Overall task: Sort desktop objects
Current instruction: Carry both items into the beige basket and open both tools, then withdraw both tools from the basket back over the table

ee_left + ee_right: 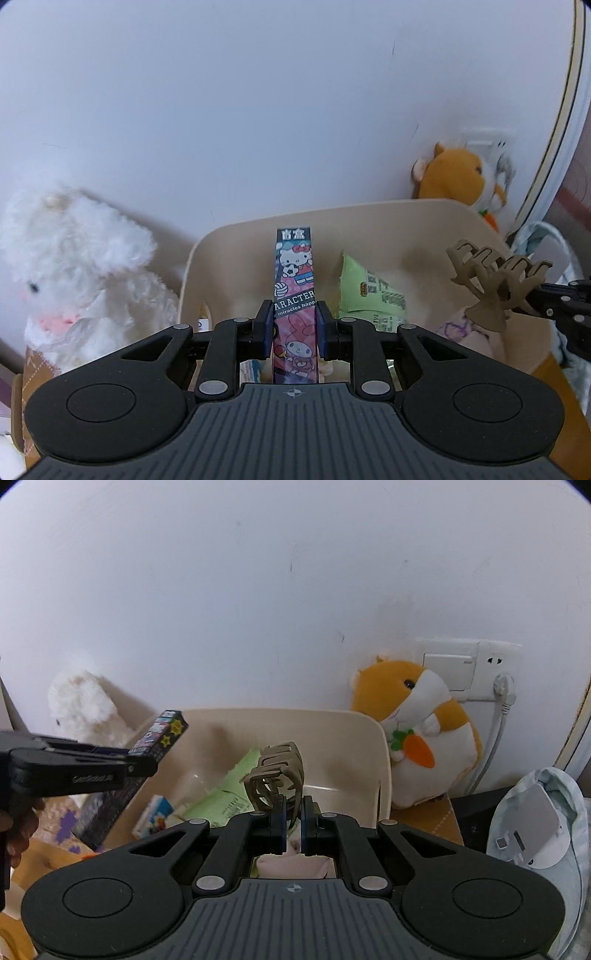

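Here my left claw (294,328) pinches a cartoon box (295,280) above the cream bin (369,214). My right claw (293,827) is clamped on a tan hair clip (277,779) over that bin too.

cartoon box (294,295) pink and dark blue, white cat and bunny characters, volleyball print; hair claw (277,780) matte taupe brown; bin (369,734) plain cream; snack packet (371,291) light green with dark print; hamster plush (424,734) orange and white, orange carrot with green top; fluffy plush (74,266) white, pink patch; wall (258,590) white
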